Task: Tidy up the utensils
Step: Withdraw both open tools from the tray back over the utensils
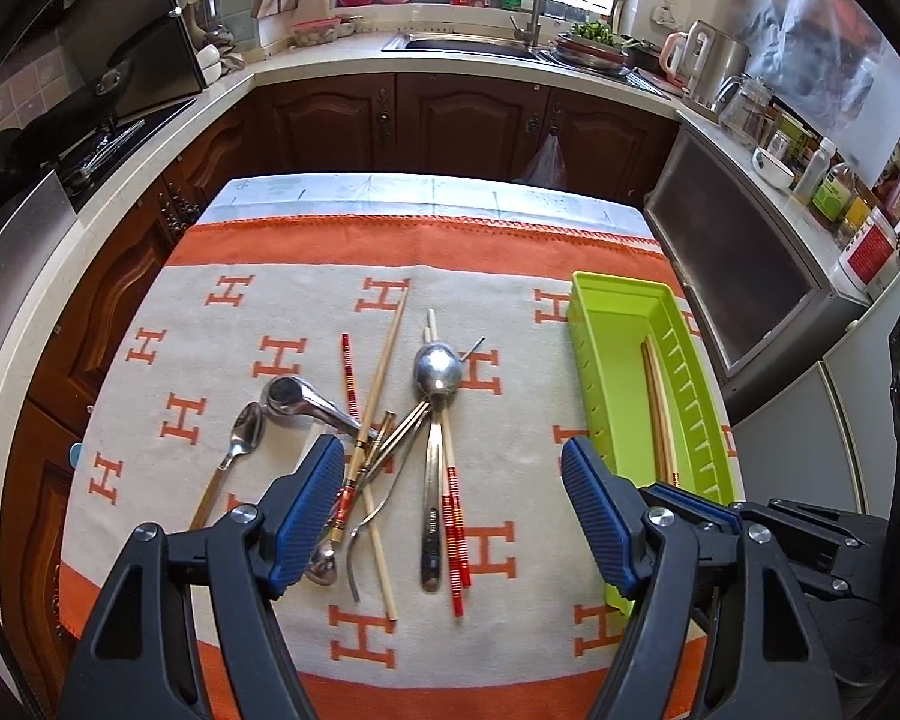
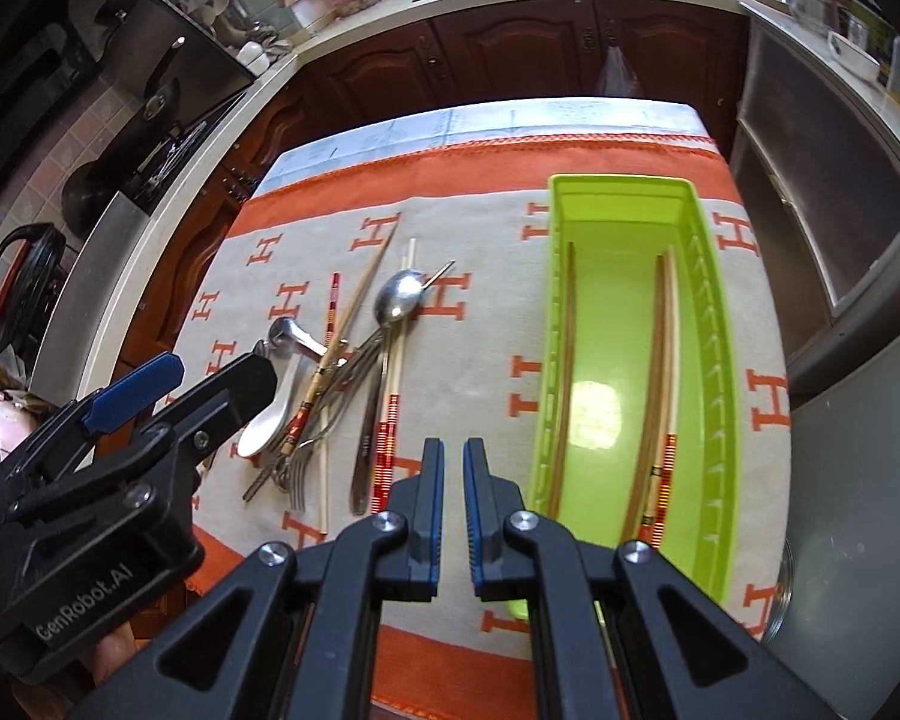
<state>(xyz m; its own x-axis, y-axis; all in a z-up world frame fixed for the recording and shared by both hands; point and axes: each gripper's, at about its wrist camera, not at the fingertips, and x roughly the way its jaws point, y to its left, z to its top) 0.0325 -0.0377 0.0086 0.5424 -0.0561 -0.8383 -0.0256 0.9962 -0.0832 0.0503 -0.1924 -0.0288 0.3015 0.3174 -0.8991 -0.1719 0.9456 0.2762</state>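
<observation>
A heap of utensils lies on the H-patterned cloth (image 1: 210,324): a large steel spoon (image 1: 437,372), a small spoon (image 1: 245,432), a ladle-like spoon (image 1: 297,401), a fork (image 1: 378,510), wooden and red-banded chopsticks (image 1: 455,534). My left gripper (image 1: 450,516) is open, low over the near end of the heap, holding nothing. A green tray (image 2: 555,324) stands to the right with a few chopsticks (image 2: 660,372) inside. My right gripper (image 2: 453,510) is nearly shut and empty, just left of the tray's near end. The left gripper also shows in the right wrist view (image 2: 168,396).
The table stands in a kitchen. Wooden cabinets (image 1: 390,120) and a sink counter (image 1: 468,48) are behind it. A stove (image 1: 120,138) is at the left. A grey appliance (image 1: 744,276) with jars on top is close to the table's right side.
</observation>
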